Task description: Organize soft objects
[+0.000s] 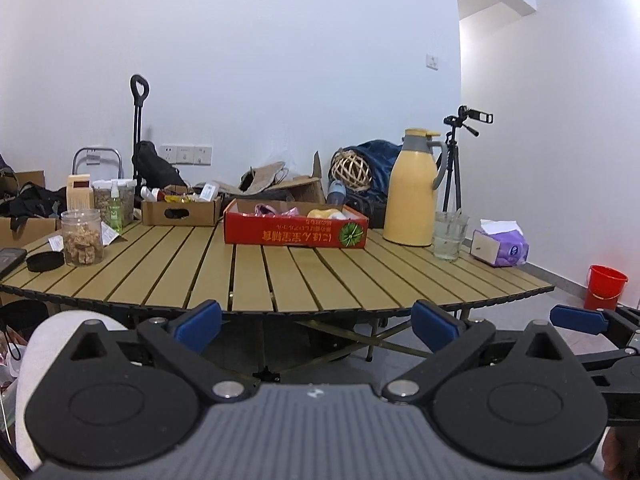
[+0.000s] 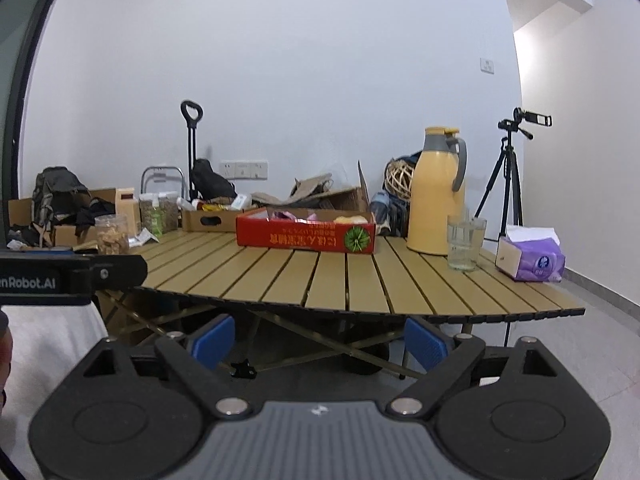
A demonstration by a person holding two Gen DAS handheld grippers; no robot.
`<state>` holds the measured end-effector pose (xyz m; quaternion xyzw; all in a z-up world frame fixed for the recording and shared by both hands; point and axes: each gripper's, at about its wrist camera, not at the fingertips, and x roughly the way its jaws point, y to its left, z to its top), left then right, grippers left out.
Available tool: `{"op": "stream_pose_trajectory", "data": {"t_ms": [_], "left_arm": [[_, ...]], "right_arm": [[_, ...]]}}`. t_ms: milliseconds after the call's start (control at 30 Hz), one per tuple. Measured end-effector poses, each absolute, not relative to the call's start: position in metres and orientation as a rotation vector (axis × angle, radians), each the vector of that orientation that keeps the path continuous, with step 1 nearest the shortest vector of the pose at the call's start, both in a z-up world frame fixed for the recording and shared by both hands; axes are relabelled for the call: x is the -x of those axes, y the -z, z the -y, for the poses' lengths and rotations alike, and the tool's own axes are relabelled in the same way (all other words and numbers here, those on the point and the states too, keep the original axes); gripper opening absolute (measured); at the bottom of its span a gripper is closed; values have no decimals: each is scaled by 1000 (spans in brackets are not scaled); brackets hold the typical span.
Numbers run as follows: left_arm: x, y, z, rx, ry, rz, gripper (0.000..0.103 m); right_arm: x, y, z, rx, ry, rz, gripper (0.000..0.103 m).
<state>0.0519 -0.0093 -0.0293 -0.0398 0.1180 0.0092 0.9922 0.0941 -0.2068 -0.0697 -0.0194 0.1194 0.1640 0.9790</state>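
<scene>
Red cardboard box (image 1: 295,229) holding soft objects (image 1: 325,213) sits mid-worktop (image 1: 256,276), well beyond both hand-held grippers, left (image 1: 316,326) and right (image 2: 318,340), released and empty; best approach level, over the box's near wall.

We read "nRobot.AI" in white on the black left tool (image 2: 72,270) (first letters cut off); the red box (image 2: 306,236) carries upside-down Chinese characters we cannot decipher.

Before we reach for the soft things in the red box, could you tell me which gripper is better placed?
Neither clearly: left gripper and right gripper are both open, empty, short of the table. The red box looks slightly more central to the left.
</scene>
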Motion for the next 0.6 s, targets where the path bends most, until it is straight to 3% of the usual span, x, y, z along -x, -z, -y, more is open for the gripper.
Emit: {"op": "stream_pose_trajectory", "data": {"t_ms": [600], "left_arm": [[-33,20,19,63,-4,-205,103]], "right_arm": [[-77,63,211,31,-328,-195,98]]}}
